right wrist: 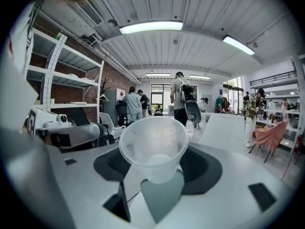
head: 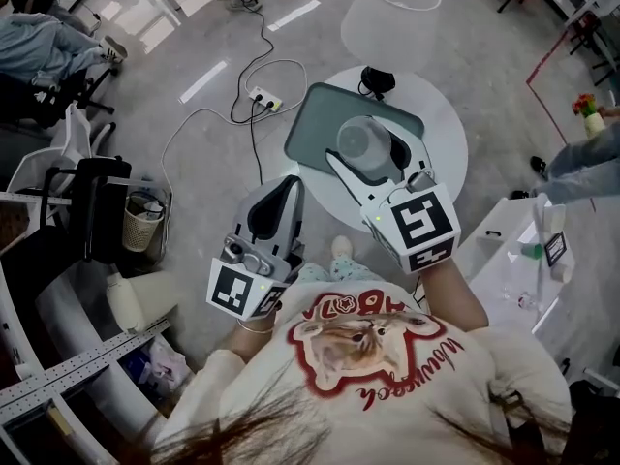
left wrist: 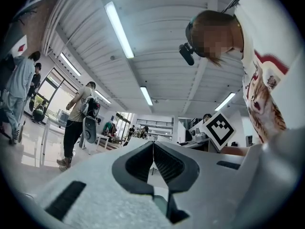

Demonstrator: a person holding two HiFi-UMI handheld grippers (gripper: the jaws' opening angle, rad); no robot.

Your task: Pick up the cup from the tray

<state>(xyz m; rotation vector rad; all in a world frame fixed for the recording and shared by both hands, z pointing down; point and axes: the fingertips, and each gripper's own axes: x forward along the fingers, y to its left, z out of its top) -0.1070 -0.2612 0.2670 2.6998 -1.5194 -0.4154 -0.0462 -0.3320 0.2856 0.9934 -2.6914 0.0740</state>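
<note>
Hidden: cup (right wrist: 153, 142) covers part of the tray (head: 310, 124); contact between cup and tray not determinable | Cup: over the tray on the round table (head: 446, 153), between the right tongs (right wrist: 155, 151) – gripped on both sides, mouth facing that camera | Left tongs (left wrist: 153, 149): closed, empty – near the person's body, well apart from the cup
</note>
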